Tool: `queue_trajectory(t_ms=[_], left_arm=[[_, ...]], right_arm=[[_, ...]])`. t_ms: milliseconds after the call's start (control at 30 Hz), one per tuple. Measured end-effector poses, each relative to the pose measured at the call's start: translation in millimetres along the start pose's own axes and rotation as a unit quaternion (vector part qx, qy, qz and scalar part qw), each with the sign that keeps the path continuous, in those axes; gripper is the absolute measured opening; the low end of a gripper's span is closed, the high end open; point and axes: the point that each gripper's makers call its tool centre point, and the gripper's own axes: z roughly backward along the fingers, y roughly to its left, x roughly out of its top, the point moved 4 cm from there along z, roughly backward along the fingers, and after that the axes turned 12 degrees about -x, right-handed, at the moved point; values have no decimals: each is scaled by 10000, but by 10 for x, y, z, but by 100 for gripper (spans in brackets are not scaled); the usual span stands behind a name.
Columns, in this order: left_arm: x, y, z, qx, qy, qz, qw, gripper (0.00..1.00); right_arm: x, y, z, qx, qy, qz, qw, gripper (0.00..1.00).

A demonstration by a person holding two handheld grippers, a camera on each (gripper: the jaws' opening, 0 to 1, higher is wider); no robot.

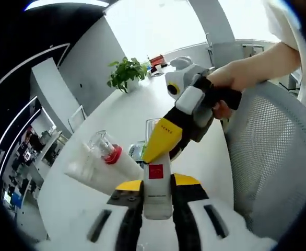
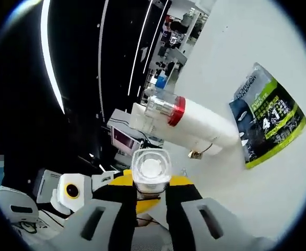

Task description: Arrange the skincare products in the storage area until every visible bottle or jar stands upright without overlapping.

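On the white table point(image 1: 121, 112) near a potted plant point(image 1: 126, 72), both hand-held grippers clamp one bottle point(image 1: 157, 189).

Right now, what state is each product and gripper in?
White bottle with red label: held by both grippers, one at each end.
White tube with red collar: lying on its side.
Green sachet: flat on table.
Left gripper: shut on bottle.
Right gripper: shut on bottle.

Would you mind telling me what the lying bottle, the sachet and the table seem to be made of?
The lying bottle looks like opaque white plastic with a clear cap and a glossy red collar. The sachet seems to be printed foil or plastic film, since it creases and shines. The table looks like smooth matte white laminate, though I cannot be sure.
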Motion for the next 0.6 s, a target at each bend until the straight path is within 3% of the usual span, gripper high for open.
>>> queue_trajectory(t_ms=[267, 333, 433, 600], left_arm=[[-63, -3, -34, -272, 66, 39, 9996, 24], [-77, -21, -44, -396, 55, 185, 9990, 26], [-111, -85, -67, -846, -8, 613, 9945, 28], [-151, -90, -61, -1055, -40, 638, 9924, 27]], right_arm=[[-51, 28, -21, -172, 119, 821, 9964, 20], [-79, 23, -36, -273, 198, 1234, 9918, 20], [-114, 58, -56, -325, 251, 1882, 9813, 20], [-137, 63, -59, -360, 317, 2550, 9658, 19]])
